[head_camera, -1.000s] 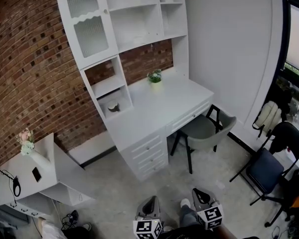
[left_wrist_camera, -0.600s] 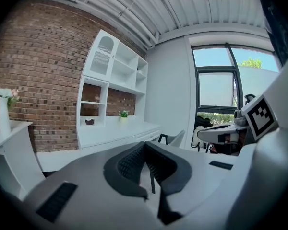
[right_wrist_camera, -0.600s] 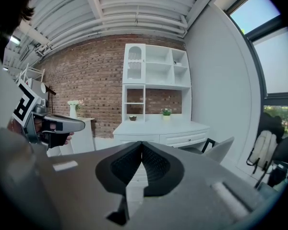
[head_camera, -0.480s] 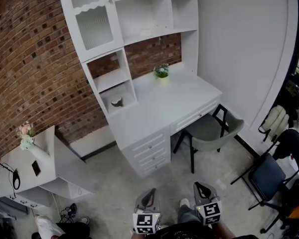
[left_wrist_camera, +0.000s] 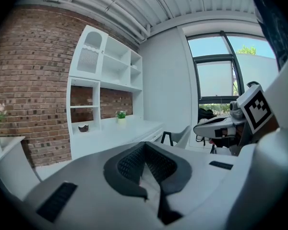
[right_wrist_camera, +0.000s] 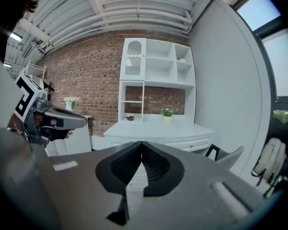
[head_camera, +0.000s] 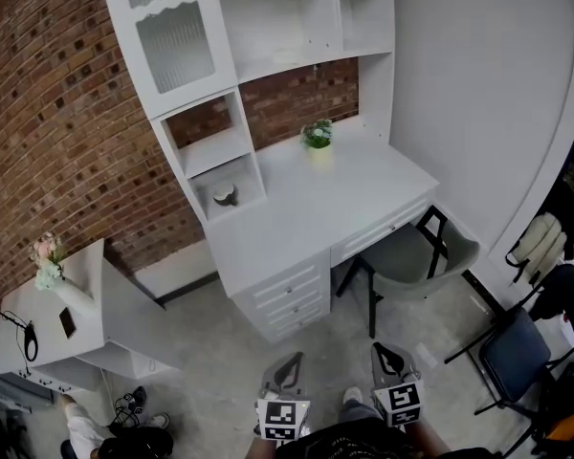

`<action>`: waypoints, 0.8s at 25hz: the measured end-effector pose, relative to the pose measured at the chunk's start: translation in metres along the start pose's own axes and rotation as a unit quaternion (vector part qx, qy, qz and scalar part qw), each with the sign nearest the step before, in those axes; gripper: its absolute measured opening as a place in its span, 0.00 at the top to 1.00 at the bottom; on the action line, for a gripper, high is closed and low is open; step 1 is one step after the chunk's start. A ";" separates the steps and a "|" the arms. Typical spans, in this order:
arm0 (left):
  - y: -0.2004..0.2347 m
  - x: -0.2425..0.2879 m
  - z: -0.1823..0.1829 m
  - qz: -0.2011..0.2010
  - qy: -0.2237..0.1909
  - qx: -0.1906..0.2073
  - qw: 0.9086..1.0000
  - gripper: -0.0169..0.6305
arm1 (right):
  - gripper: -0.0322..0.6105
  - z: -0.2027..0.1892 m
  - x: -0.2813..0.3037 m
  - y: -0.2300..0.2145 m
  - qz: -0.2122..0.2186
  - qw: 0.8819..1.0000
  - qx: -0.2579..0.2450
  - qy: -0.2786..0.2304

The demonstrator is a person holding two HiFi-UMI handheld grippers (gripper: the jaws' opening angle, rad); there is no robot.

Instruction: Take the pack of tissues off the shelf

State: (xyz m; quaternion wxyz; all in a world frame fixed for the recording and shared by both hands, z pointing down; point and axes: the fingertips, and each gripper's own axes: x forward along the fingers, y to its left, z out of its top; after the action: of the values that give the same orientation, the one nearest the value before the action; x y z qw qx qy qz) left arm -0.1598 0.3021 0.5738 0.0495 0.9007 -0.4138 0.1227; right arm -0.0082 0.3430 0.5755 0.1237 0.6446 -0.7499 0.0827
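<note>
The pack (right_wrist_camera: pixel 181 60), likely that small thing high in the top right nook of the shelf (right_wrist_camera: pixel 156 83), is far off, and the left gripper (left_wrist_camera: pixel 144 145) and right gripper (right_wrist_camera: pixel 141 143), both closed and empty, could shove it deeper stretching over the desk (head_camera: pixel 316 199).

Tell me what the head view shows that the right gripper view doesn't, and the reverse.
Head view only: the tangle of black cables on the floor, and the black-and-white marker cube on the right gripper. Right gripper view only: the white ribbed ceiling, and that gripper's jaws shut together with nothing between. Both: the white desk with shelf unit, the small green potted plant, the red brick wall, the grey chair and the left gripper.
</note>
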 end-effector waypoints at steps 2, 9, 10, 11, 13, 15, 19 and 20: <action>0.003 0.010 0.004 0.004 0.000 0.006 1.000 0.96 | 0.94 0.004 0.010 -0.006 0.004 1.000 -0.002 -0.002; 0.006 0.040 0.014 0.016 0.006 0.015 1.000 0.96 | 0.94 0.011 0.036 -0.022 0.025 1.000 -0.009 -0.002; 0.006 0.044 0.014 0.017 0.007 0.016 1.000 0.96 | 0.94 0.012 0.038 -0.025 0.028 1.000 -0.011 -0.002; 0.005 0.049 0.015 0.019 0.008 0.017 1.000 0.96 | 0.94 0.012 0.041 -0.028 0.032 0.999 -0.012 -0.002; 0.002 0.057 0.015 0.022 0.010 0.016 1.000 0.96 | 0.94 0.013 0.046 -0.035 0.038 0.999 -0.016 -0.002; -0.001 0.067 0.017 0.025 0.010 0.015 1.000 0.96 | 0.94 0.014 0.050 -0.043 0.044 0.999 -0.017 -0.002; -0.010 0.084 0.021 0.028 0.011 0.010 1.000 0.96 | 0.94 0.015 0.058 -0.055 0.058 0.998 -0.020 -0.001; -0.014 0.088 0.020 0.028 0.012 0.009 1.000 0.96 | 0.94 0.014 0.060 -0.059 0.061 0.998 -0.022 0.000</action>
State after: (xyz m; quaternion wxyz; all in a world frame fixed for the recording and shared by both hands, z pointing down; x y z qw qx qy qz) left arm -0.0903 0.2422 0.5774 0.0430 0.8877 -0.4368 0.1387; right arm 0.0403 0.2733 0.5771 0.1326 0.5945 -0.7897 0.0736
